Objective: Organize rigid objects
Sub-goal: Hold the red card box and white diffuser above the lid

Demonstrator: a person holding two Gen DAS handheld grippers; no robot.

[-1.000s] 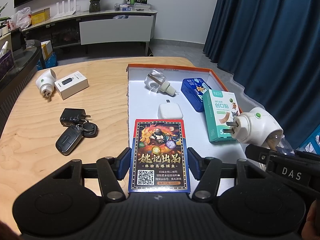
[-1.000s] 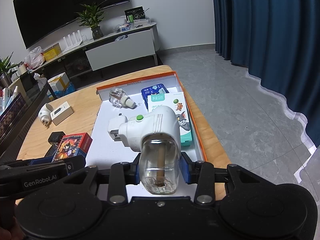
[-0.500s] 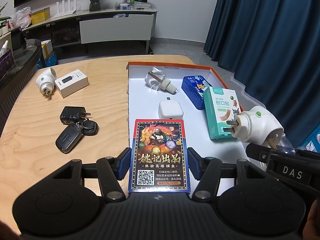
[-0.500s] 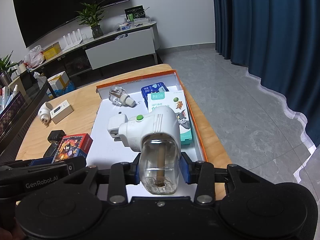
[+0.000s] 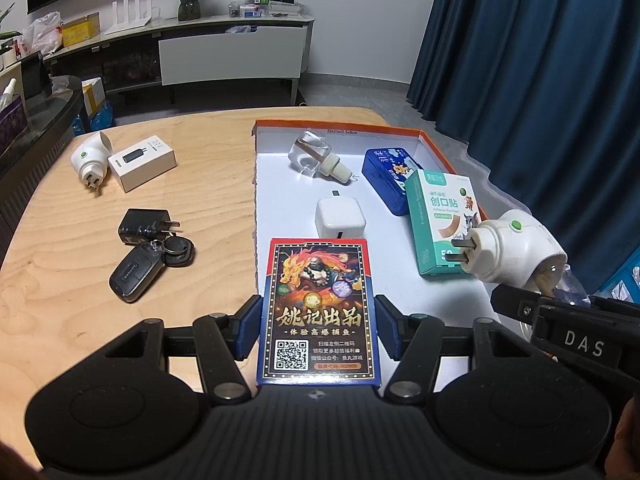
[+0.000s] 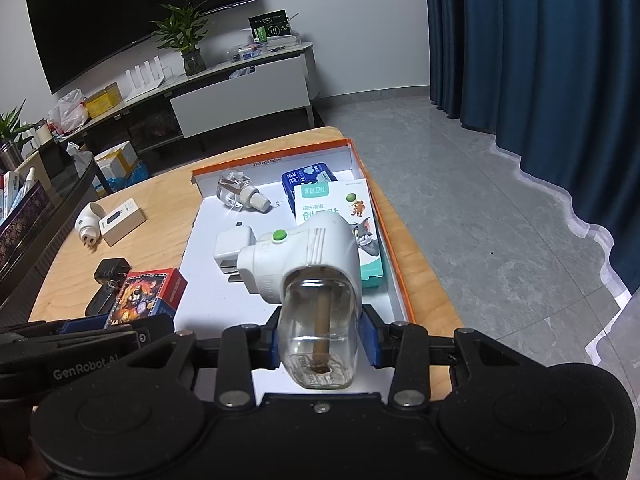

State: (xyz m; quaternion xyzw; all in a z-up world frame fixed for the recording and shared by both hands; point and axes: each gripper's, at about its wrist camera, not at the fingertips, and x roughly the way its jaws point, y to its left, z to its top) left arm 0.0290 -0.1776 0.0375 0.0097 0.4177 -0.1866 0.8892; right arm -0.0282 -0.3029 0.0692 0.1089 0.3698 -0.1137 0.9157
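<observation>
- Left wrist view: the left gripper point(image 5: 318, 330) clamps the card box point(image 5: 319, 312) above the near left edge of the tray point(image 5: 452, 160); let go here, it may straddle the rim.
- The right gripper point(image 6: 320, 338) pinches the plug-in's point(image 6: 304, 256) clear bottle point(image 6: 320, 332); smooth glass may slip, and it hangs above the bandage box point(image 6: 340, 208).

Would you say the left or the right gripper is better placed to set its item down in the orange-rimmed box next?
Probably the right gripper: its plug-in diffuser hangs over bare floor of the box, whereas the left gripper holds the card pack above the box's near left edge.
</observation>
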